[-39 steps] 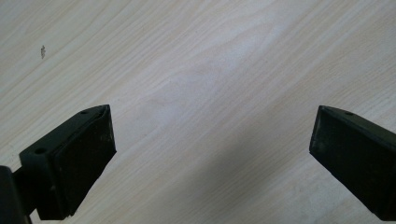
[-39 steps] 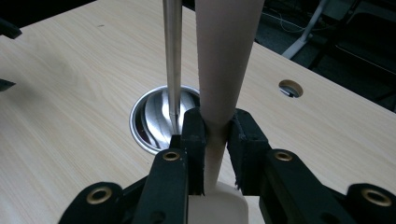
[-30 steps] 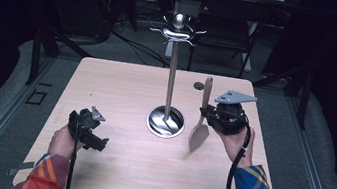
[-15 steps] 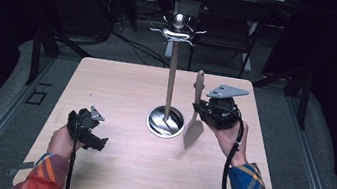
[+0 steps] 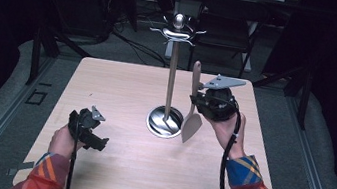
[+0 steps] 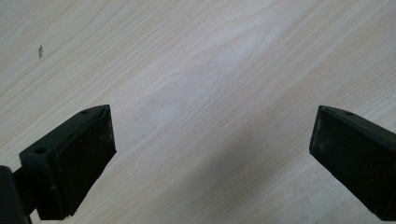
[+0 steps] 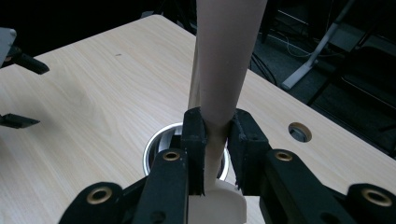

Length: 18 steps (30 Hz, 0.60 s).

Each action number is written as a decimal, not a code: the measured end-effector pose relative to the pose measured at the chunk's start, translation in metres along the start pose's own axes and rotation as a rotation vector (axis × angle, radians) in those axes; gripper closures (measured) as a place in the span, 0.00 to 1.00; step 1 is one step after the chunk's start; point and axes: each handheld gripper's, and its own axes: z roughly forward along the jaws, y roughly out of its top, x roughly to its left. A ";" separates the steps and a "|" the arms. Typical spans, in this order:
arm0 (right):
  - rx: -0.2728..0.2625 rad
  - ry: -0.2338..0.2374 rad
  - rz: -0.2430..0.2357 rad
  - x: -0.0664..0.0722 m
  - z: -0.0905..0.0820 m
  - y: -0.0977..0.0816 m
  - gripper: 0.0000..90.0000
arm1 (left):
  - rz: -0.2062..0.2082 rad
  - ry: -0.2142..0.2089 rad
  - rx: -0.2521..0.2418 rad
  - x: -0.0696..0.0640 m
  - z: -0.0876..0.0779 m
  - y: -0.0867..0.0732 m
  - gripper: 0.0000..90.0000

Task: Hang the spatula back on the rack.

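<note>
Spatula (image 5: 192, 109), pale and wooden-looking, sits just right of centre in the high view, upright with its blade down and its handle end up, clenched at the neck by the right gripper (image 5: 199, 100). In the right gripper view the two black jaws are closed tight on the narrow part of the spatula (image 7: 219, 84), the handle rising to the top of the frame and the blade showing pale at the bottom edge. It is lifted off the table (image 5: 122, 87) and held just beside the utensil stand (image 5: 172, 75), whose round steel base (image 7: 156, 147) shows behind the jaws.

The pick-up looks done: the tool is in a firm grasp and brought close to the stand. What seems left is the hanging itself. The hooks at the top of the pole, in the upper middle of the high view, are bare, and the handle end reaches only partway up the pole, so a raise and a hook-on appear to remain. Whether the handle has a hole for a hook cannot be told.

The left gripper (image 5: 88, 128) rests low in the lower left of the high view, well apart from the stand. Its jaws stand wide apart over bare wood (image 6: 210, 93), holding nothing.
</note>
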 end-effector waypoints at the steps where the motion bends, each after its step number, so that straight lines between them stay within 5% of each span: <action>1: -0.001 -0.001 -0.002 0.000 0.000 0.002 0.85 | 0.002 0.000 0.001 0.000 0.000 0.000 0.00; 4: 0.080 -0.030 -0.016 -0.002 -0.005 0.008 0.85 | 0.003 0.001 -0.001 -0.001 0.000 0.000 0.00; 18: 0.057 -0.042 -0.021 -0.006 -0.007 0.029 0.85 | 0.007 0.001 0.001 -0.001 0.000 0.001 0.00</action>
